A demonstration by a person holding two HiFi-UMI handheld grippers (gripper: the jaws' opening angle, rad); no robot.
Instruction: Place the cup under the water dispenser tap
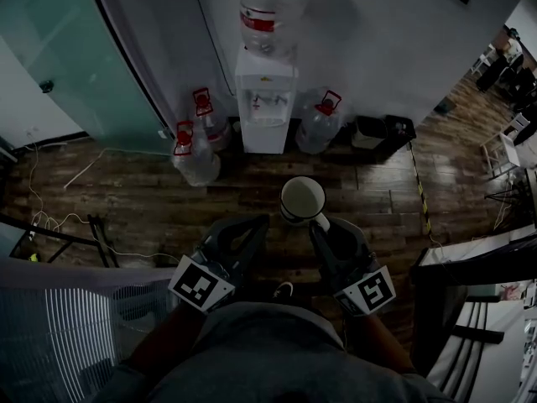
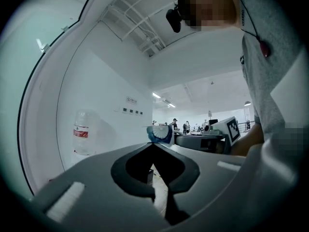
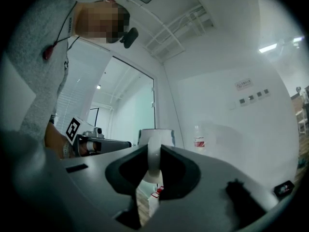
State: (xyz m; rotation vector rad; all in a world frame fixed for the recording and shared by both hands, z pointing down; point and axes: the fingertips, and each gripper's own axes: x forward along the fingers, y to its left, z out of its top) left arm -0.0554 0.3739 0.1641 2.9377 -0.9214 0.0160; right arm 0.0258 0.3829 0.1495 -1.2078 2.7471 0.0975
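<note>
Facing dispenser [image 1: 266, 99] on wood floor [image 1: 126, 183]: right tongs [image 3: 153, 152] pinch cup [image 1: 302, 200] handle; left tongs [image 2: 153, 146] pressed together.

The water dispenser [image 1: 266, 99] has a smooth white plastic shell. A clear plastic bottle [image 1: 270, 7] sits on top of it. 3 clear plastic jugs [image 1: 197, 154] beside it stand on a floor [image 1: 126, 191] of dark, faintly shiny wood planks. Left of it is a frosted glass panel [image 1: 59, 49]. In front of it, the cup [image 1: 302, 200] looks glossy white. The left gripper [image 1: 254, 222] and right gripper [image 1: 319, 225] are matt grey plastic.

Overhead, two level views toward dispenser [image 1: 266, 99]
</note>
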